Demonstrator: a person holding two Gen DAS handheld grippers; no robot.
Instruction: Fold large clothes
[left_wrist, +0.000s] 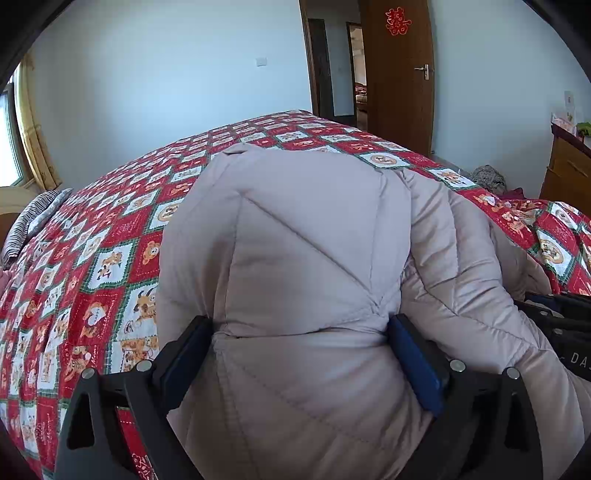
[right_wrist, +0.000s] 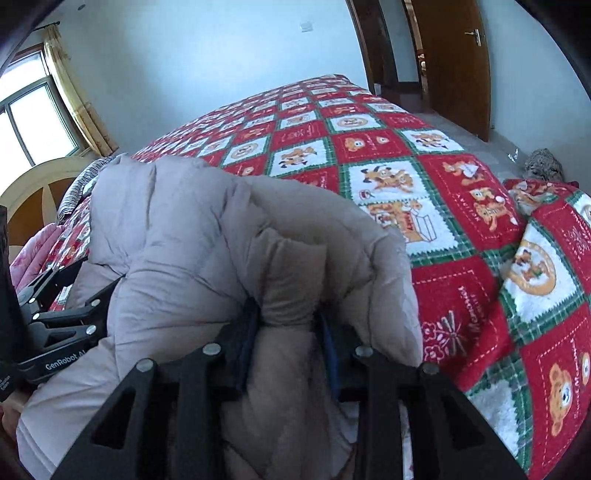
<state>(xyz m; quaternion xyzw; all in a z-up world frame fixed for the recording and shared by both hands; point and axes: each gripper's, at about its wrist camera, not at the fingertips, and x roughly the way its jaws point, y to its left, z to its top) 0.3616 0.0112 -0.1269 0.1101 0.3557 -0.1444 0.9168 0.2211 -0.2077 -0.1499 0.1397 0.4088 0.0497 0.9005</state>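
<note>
Quilted padded jacket (left_wrist: 314, 236), pale beige-grey, lies bunched on the red, white and green patchwork bedspread (left_wrist: 92, 266), near the bedspread's close edge and mounded up in thick folds. The left gripper (left_wrist: 299, 343) has its blue-padded fingers (left_wrist: 417, 365) set fairly wide with a broad stitched panel of the jacket pressed between them, so it is clamped on the jacket. The right gripper (right_wrist: 288, 332) has its jaws closer together, pinching a narrower rolled fold of the same jacket, with puffy layers spilling over both sides of the fingers (right_wrist: 248, 332). In the right wrist view the left gripper's black frame (right_wrist: 55, 332) sits at the jacket's left side, touching the fabric; in the left wrist view the right gripper's frame (left_wrist: 561, 321) shows at the jacket's right side. Beyond the jacket the bedspread stretches away flat, with a striped pillow (left_wrist: 33, 221) at its far left corner. A brown wooden door (left_wrist: 399, 74) stands open past the bedspread's far end, and a yellow curtain (right_wrist: 74, 92) hangs by the window to the left.
</note>
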